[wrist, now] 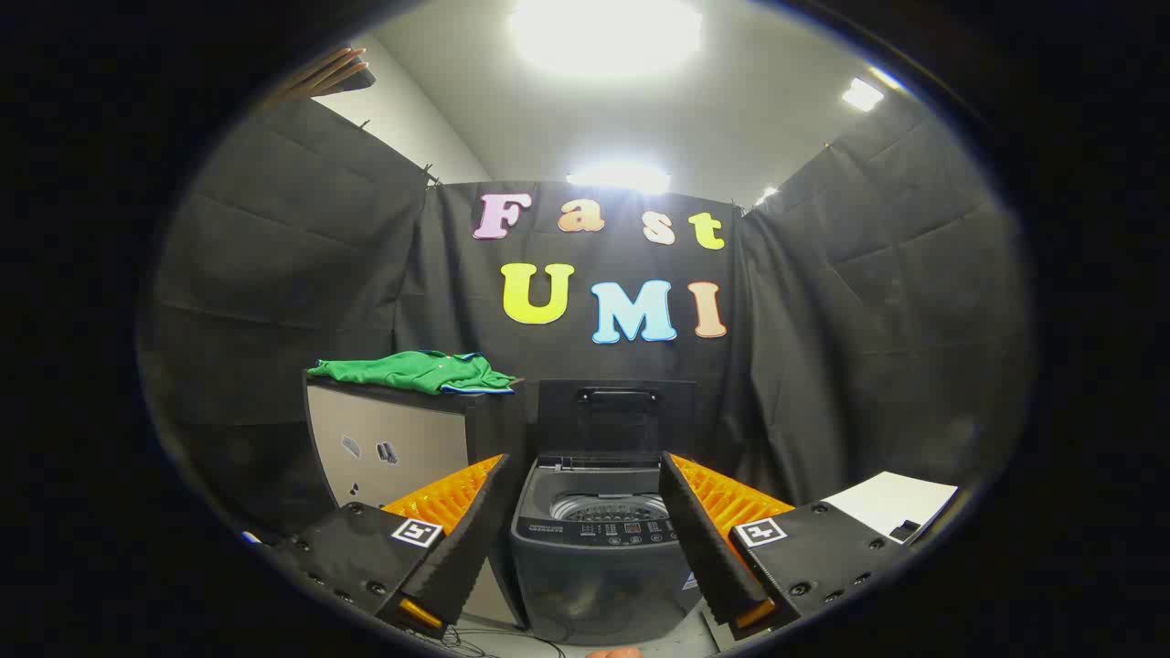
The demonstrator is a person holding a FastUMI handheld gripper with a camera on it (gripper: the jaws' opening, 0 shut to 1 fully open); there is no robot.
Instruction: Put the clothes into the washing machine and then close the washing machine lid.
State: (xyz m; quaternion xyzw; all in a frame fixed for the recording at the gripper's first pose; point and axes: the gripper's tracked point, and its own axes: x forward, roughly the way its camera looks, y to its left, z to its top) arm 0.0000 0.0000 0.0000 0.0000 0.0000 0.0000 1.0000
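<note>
Gripper wide open and empty, facing the open washing machine, with the green garment off to the far left.

I see my gripper [585,539] with its two fingers spread far apart and nothing between them; neither finger touches anything. Straight ahead, in the gap between the fingers, stands the grey top-loading washing machine [594,557], its lid [615,416] raised upright against the back wall so that the drum opening [611,509] shows, with the control panel [599,530] on the near edge. To the left of the machine, just beside it, stands a cabinet [402,448] with a dark top. The green clothes [411,371] lie crumpled flat on that top, beyond my left finger and higher than the machine. Far right, past my right finger, I see a white sheet-like surface [891,501].
</note>
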